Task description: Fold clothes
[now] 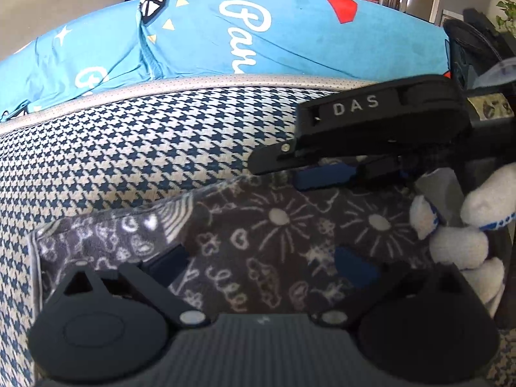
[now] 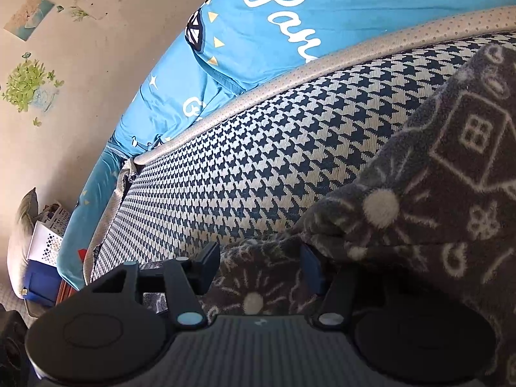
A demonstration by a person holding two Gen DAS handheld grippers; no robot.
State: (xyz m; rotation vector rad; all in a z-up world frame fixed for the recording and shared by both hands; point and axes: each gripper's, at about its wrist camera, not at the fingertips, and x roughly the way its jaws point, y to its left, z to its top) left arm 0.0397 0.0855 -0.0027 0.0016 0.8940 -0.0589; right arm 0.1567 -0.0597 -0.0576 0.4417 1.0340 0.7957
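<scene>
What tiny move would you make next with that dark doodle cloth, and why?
Probably close the left gripper on the cloth. Its fingers are spread wide with the cloth lying flat between them on the houndstooth cover, so nothing is gripped there, while the right gripper already sits at a bunched fold.

The grey fleece garment (image 2: 435, 193) runs off the right edge (its full shape unseen).

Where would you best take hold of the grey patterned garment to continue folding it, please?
Probably the grey patterned garment at its free left corner, approached low from the left across the houndstooth cover: that edge lies flat and exposed, away from the right hand-held gripper.
</scene>
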